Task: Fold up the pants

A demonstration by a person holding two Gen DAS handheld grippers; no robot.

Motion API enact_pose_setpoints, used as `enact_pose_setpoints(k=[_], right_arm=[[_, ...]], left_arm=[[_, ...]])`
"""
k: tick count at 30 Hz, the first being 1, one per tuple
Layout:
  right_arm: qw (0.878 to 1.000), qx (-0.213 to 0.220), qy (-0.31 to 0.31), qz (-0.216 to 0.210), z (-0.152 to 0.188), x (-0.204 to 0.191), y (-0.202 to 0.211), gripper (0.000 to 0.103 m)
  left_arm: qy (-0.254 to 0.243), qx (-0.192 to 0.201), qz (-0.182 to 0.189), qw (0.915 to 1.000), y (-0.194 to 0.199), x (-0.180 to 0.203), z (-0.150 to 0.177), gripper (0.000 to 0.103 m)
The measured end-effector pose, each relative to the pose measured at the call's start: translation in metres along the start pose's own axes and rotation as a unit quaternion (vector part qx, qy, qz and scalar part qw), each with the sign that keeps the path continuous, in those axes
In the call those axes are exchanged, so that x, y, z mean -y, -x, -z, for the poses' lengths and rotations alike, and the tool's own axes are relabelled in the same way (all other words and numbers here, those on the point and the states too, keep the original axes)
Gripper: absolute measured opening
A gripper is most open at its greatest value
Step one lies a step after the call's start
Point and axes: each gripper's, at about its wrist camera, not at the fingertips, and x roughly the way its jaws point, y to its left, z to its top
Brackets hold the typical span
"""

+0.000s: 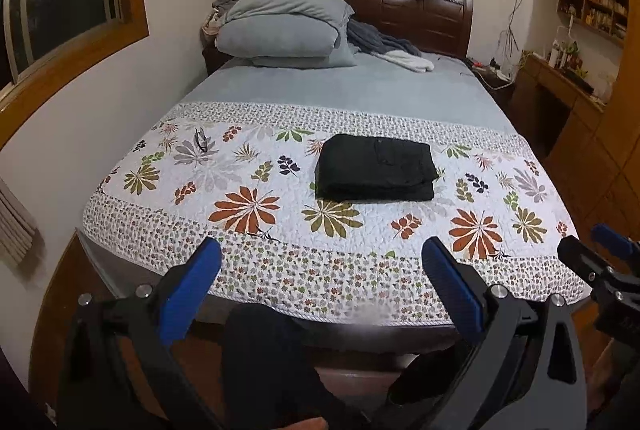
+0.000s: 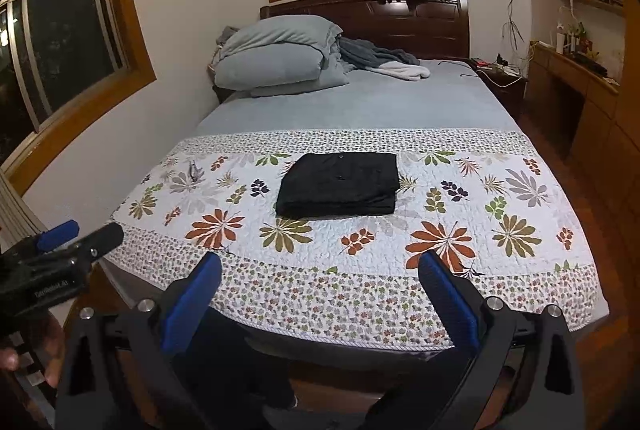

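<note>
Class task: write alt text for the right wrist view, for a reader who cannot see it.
Black pants lie folded on a floral quilt across a bed, untouched. The open right gripper hovers at the bed's foot, holding nothing.

The pants (image 1: 376, 167) (image 2: 339, 185) were black and already folded into a compact, roughly rectangular stack of several layers. They lay flat on the floral quilt (image 1: 248, 185) (image 2: 460, 197) covering the foot half of the bed, near the middle of its width, within the band of large leaf and flower prints. The stacked folded edges faced the foot of the bed, where the layers showed as thin dark lines. A couple of small buttons and a seam were faintly visible on the top layer. Nothing touched or rested on the stack.
</note>
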Motion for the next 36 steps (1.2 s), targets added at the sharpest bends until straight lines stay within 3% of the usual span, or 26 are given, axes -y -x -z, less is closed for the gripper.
enact_pose_setpoints(k=[7,12,36], right_arm=[[1.000,-0.007,-0.004,-0.010,-0.003,0.000,-0.010,0.099],[1.000,-0.012,-0.006,-0.014,-0.005,0.002,-0.016,0.099],[1.000,-0.020,-0.005,-0.013,-0.006,0.003,-0.027,0.099]], left_arm=[[-0.008,-0.004,-0.009,0.9999,-0.012,0.007,-0.003,0.100],[0.000,-0.010,0.009,0.9999,-0.017,0.009,-0.006,0.100],[0.000,-0.022,0.010,0.9997,-0.029,0.012,-0.004,0.100]])
